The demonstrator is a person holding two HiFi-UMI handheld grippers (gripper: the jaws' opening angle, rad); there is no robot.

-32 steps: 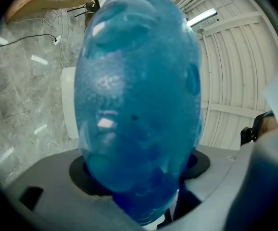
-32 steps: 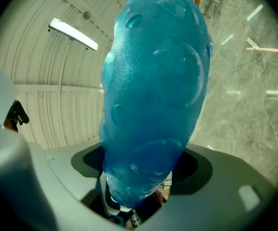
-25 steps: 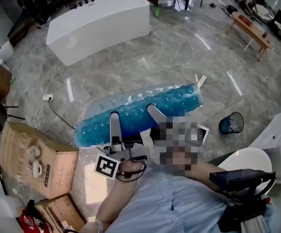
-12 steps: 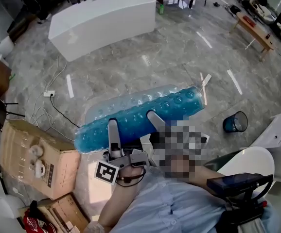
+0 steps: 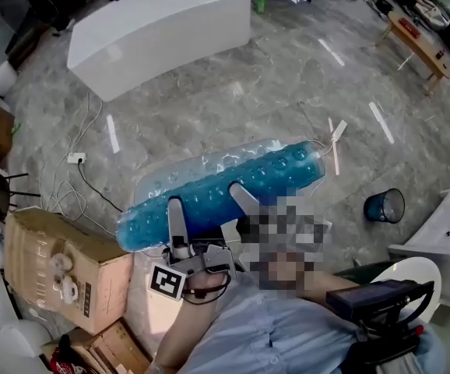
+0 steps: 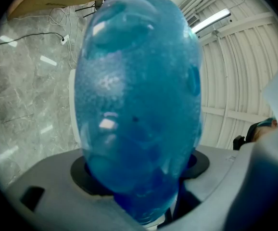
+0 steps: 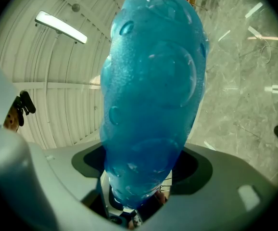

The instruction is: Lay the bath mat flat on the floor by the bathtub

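Translucent blue bubbly plastic bath mat [image 5: 221, 181], up in the air over the grey marble floor [image 5: 287, 84], stretched out sideways, not lying flat yet. Pinched along its near edge by the left gripper [image 5: 175, 213] toward its left end and the right gripper [image 5: 239, 195] nearer the middle, jaws clamped on the mat at both. Well apart from the long white bathtub [image 5: 159, 26] near the floor's far edge. Brown cardboard box [image 5: 61, 263] by the near left corner, small blue bin [image 5: 384, 206] toward the right edge.
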